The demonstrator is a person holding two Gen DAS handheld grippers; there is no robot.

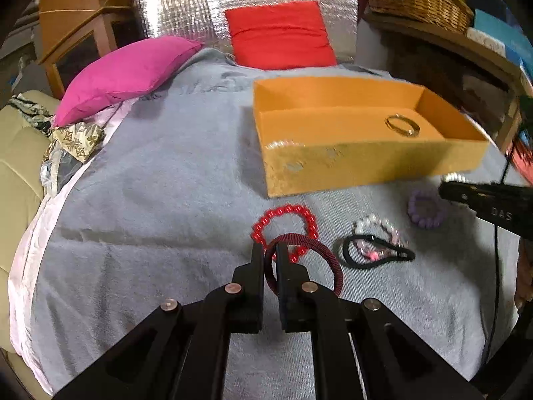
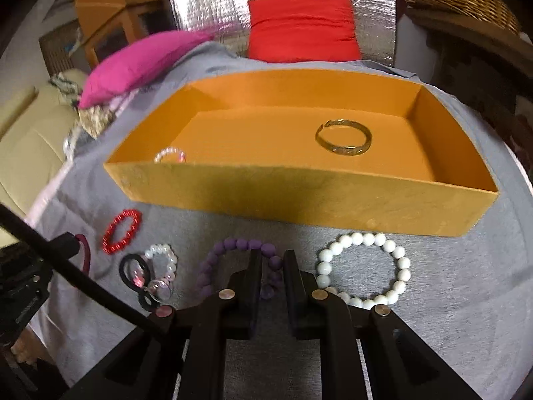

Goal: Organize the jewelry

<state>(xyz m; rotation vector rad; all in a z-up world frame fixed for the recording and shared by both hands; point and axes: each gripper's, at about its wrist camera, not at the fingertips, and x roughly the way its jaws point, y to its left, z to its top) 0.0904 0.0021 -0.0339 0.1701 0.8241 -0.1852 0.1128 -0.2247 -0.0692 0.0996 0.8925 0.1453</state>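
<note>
Grey blanket (image 1: 166, 200), right gripper (image 1: 448, 190) — "DAS"

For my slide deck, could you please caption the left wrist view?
Left gripper pinching a dark red hair tie above a grey blanket, orange box ahead.

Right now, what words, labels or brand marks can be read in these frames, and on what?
"DAS": on the side of the right gripper, seen in the left wrist view.
Books at upper right: any print is too blurred to read.
Box: no text visible.
</note>
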